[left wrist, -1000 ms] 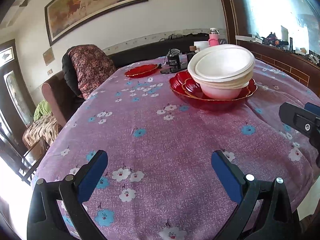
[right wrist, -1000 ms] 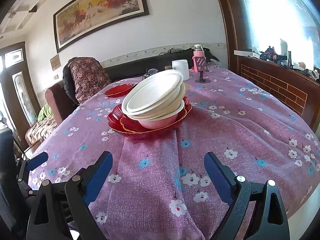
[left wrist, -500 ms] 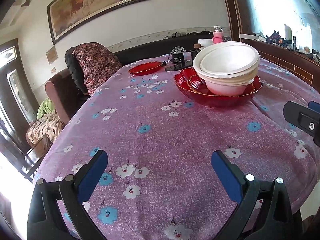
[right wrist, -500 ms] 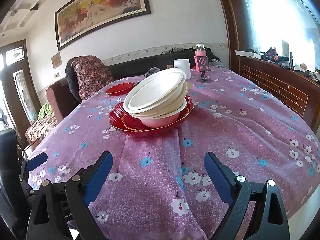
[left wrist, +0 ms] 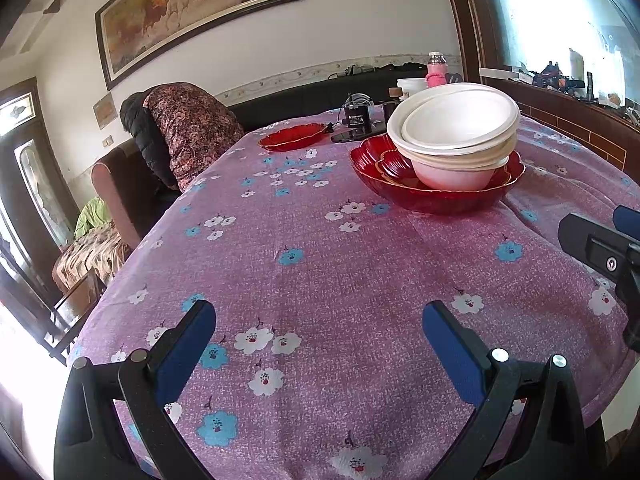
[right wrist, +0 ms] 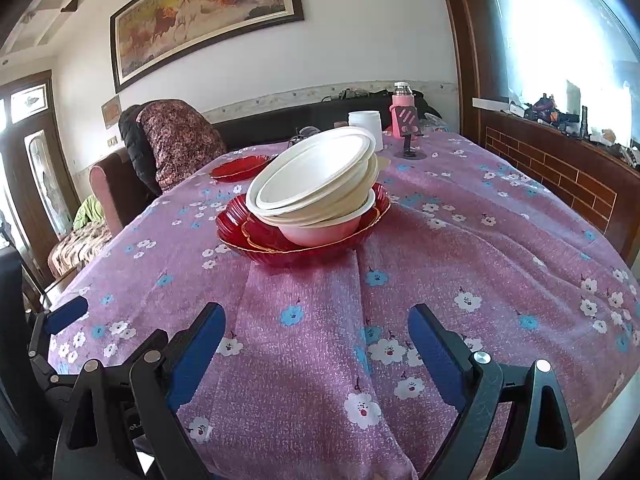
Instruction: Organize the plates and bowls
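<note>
Purple flowered cloth covers the tabletop. Left claw near edge, blue pads spread wide, nothing between them. Right claw likewise spread wide and empty, low over the cloth at the near edge; its side shows at the right edge of the left view.

White bowls, nested and tilted left, sit in a red dish at mid-tabletop, straight ahead of the right claw, far right of the left claw. Bowl count unclear. A small red plate lies alone farther back, left of the stack, well apart from it.

Far end: white cup, pink bottle, phone stand.
</note>
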Motion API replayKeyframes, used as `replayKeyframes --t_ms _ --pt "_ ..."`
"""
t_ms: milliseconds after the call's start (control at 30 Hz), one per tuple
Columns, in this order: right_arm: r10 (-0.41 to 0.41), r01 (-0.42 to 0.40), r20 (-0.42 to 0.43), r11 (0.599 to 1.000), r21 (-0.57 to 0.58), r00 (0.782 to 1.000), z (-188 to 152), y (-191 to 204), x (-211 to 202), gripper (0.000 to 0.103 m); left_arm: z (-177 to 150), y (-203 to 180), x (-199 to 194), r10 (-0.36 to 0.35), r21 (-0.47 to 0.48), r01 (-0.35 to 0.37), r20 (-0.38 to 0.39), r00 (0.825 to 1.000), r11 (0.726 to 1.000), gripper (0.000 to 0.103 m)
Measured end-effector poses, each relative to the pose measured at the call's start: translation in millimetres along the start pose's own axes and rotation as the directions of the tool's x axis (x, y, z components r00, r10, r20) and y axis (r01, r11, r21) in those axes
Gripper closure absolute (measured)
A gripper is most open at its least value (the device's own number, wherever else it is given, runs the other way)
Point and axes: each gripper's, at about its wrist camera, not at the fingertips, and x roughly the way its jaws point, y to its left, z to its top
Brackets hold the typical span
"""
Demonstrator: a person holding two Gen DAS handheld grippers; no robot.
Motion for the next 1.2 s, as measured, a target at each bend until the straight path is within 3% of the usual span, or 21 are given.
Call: replayKeyframes --t_ms 633,1200 --pt "-0.059 0.060 0.012 0.996 -0.059 0.998 -1.8 7.2 -1.2 0.008 -0.5 0.4 -0.2 0.001 -0.004 -0.001 -0.001 1.000 1.000 0.000" --pt "-0.051 0.052 0.013 0.997 -0.055 0.999 -1.3 6.0 -2.0 0.008 -0.9 0.5 -0.1 0.004 -0.005 -0.004 0.000 1.000 1.000 0.000"
